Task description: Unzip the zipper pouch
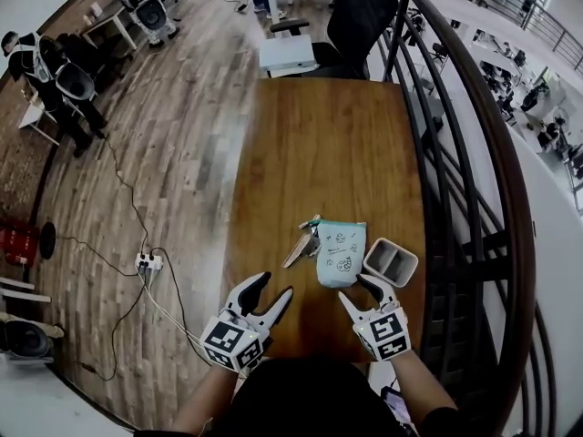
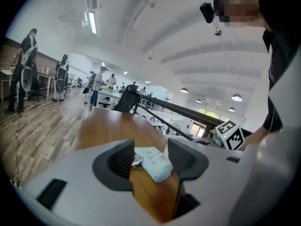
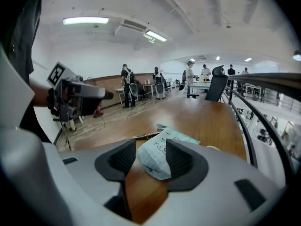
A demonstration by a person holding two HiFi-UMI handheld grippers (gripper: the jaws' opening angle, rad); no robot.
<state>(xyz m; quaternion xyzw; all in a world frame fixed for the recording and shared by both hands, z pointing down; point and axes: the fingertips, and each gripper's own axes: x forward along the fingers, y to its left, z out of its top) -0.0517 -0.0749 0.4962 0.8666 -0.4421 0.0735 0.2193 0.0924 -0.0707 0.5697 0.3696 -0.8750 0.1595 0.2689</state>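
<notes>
A pale pouch (image 1: 340,255) with small doodles lies on the wooden table (image 1: 319,153), its teal zipper edge at the far end. My left gripper (image 1: 273,287) is open near the table's front edge, to the left of the pouch and short of it. My right gripper (image 1: 357,289) is open too, its tips just short of the pouch's near end. In the left gripper view the pouch (image 2: 155,166) shows ahead between the spread jaws. The right gripper view has the pouch (image 3: 157,161) close ahead between its jaws, with no pad pressing on it.
A small grey open box (image 1: 390,261) sits right of the pouch. A bunch of keys or similar bits (image 1: 299,247) lies against its left side. A dark railing (image 1: 455,198) runs along the table's right edge. An office chair (image 1: 360,16) stands at the far end.
</notes>
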